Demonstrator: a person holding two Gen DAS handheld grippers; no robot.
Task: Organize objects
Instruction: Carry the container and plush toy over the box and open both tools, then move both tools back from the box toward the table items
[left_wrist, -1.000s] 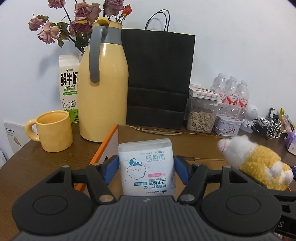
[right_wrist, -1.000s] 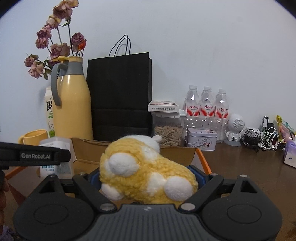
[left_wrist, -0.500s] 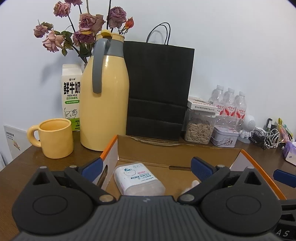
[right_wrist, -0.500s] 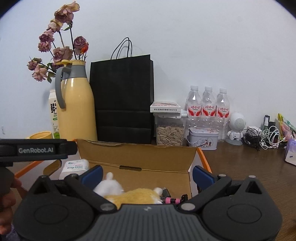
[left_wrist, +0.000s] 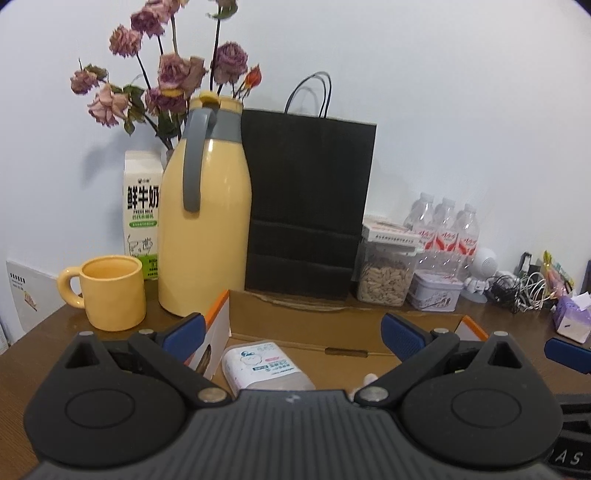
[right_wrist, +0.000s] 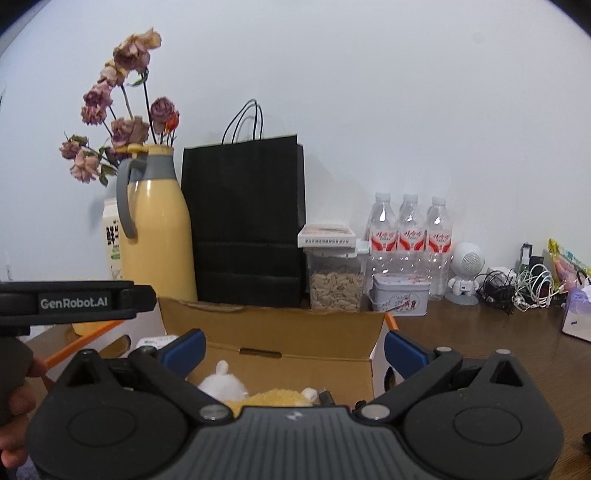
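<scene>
The left gripper stands wide open with nothing between its blue pads; a second ago those pads were clamped on the swab box, which now lies flat on the floor of the carton, at its left end, just below the gripper. The right gripper is likewise spread fully and empty; the plush it was carrying a second ago now lies in the same carton, below and between its fingers, with a white ear sticking up. Both releases look finished, so I judge these two items as put away and both hands free for whatever is next.

Beyond the plush, at the carton's right end, something small and dark lies on the bottom, too hidden to name. The carton sits open-topped on the counter, orange-edged flaps out to either side.

Behind it stands a yellow jug with a yellow mug to its left, a milk carton, a black bag, a clear jar full of seeds with a small box on its lid, a tin and three bottles
</scene>
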